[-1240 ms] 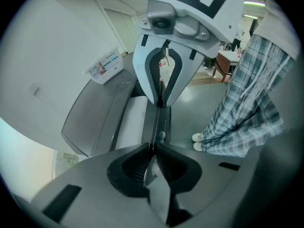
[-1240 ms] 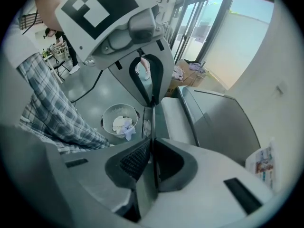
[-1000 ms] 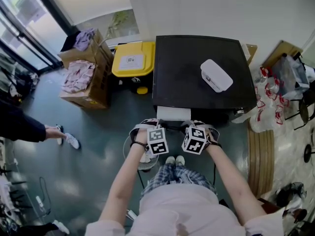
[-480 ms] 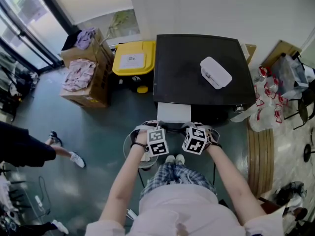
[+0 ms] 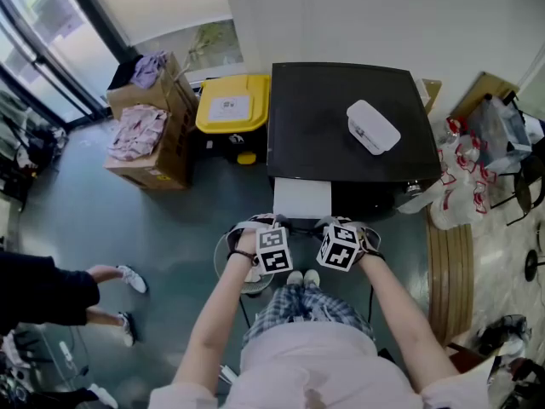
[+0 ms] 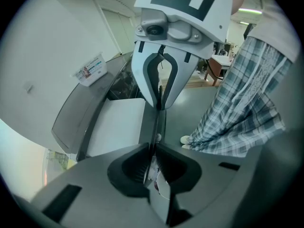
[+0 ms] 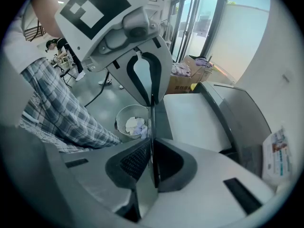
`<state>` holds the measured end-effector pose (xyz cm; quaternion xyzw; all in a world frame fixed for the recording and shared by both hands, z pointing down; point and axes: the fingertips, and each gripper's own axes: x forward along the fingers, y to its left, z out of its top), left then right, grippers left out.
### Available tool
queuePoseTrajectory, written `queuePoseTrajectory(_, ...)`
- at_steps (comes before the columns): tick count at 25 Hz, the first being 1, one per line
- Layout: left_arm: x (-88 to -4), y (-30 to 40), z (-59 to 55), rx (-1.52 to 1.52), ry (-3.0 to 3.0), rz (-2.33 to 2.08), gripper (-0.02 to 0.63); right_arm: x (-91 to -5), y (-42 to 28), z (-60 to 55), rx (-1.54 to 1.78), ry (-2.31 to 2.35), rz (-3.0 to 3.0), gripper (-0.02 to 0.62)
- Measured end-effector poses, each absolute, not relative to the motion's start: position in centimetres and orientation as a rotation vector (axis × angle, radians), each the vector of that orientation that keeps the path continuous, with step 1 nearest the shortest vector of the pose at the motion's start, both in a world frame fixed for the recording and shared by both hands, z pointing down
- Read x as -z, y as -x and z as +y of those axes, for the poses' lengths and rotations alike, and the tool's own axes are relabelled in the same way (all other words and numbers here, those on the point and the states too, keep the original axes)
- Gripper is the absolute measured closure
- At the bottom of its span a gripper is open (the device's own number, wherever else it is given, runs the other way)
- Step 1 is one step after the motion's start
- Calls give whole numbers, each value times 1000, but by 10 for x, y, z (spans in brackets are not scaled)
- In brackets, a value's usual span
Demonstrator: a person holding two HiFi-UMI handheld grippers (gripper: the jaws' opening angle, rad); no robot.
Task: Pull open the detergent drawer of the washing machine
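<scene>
I seem to be in a workroom or test space: a washing machine (image 5: 315,126) stands against a white wall (image 5: 341,15) on bare grey floor (image 5: 170,228), beside cardboard boxes (image 5: 157,156) of clothes (image 5: 134,130), a yellow bin (image 5: 213,118) and tall glass doors (image 5: 34,41).

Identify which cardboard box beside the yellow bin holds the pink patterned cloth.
The nearer cardboard box, whose open top is full of pink cloth. The rear box, closer to the window, holds purple cloth instead.
</scene>
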<state>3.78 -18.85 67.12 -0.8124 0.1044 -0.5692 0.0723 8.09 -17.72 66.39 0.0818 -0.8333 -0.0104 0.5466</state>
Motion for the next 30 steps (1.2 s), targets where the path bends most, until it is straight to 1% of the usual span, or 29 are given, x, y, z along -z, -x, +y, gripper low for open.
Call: queuePoseTrajectory(30,-674,-38,-137,1702,2519,208,541,-670,-84,-127,-27,-169,-1986,534)
